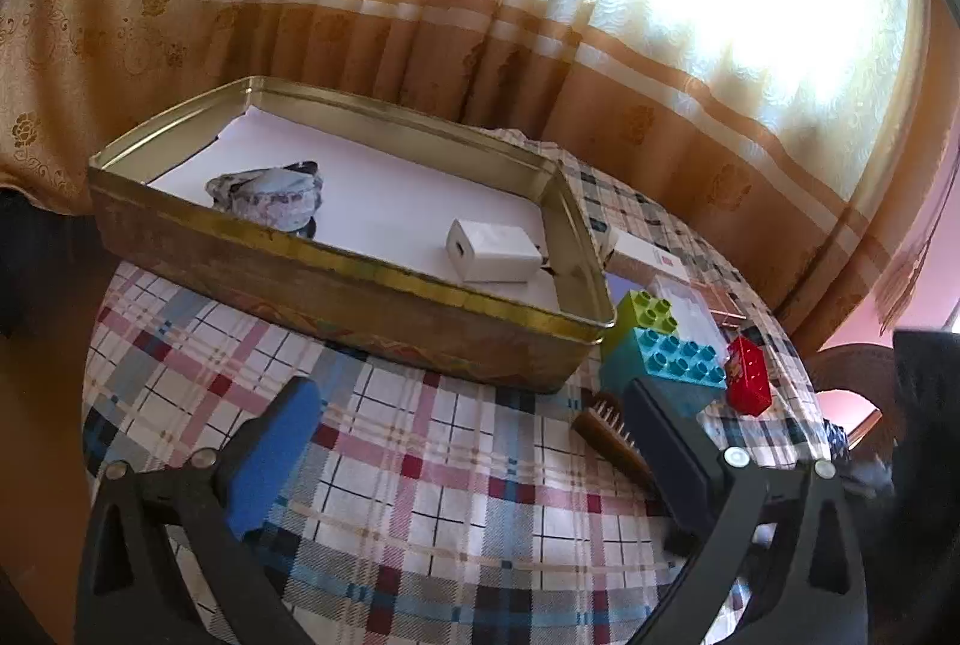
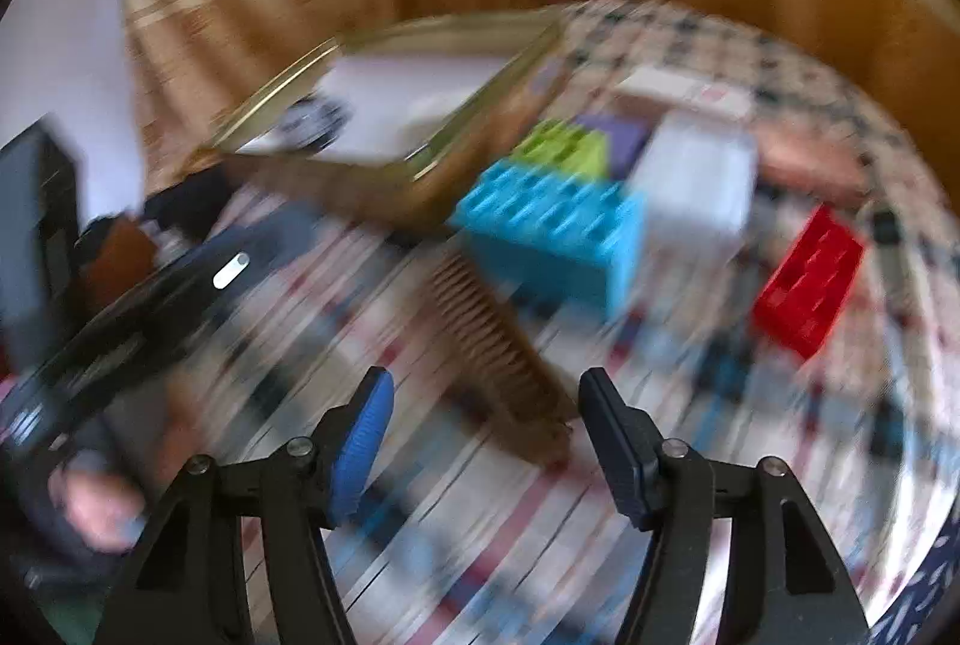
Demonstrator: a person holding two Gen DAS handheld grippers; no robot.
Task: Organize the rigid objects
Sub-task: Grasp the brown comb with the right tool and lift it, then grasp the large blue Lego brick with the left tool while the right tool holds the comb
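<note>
Sitting near the desk's (image 1: 420, 465) far edge, the shallow metal tin (image 1: 336, 279) collects sorted pieces: a round patterned box (image 1: 276, 201) and a smooth white charger (image 1: 495, 249). Studded plastic bricks (image 2: 552, 231) and a toothed wooden comb (image 2: 510, 363) wait outside. Both tools, left (image 1: 474, 441) and right (image 2: 486, 441), are spread, empty.

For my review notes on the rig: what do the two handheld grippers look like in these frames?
Both match: the left gripper and right gripper have black plastic frames with triangular cut-outs and silver pivot bolts. Each carries one bright blue ribbed pad and one dark navy pad. No cables or sleeves show.
</note>
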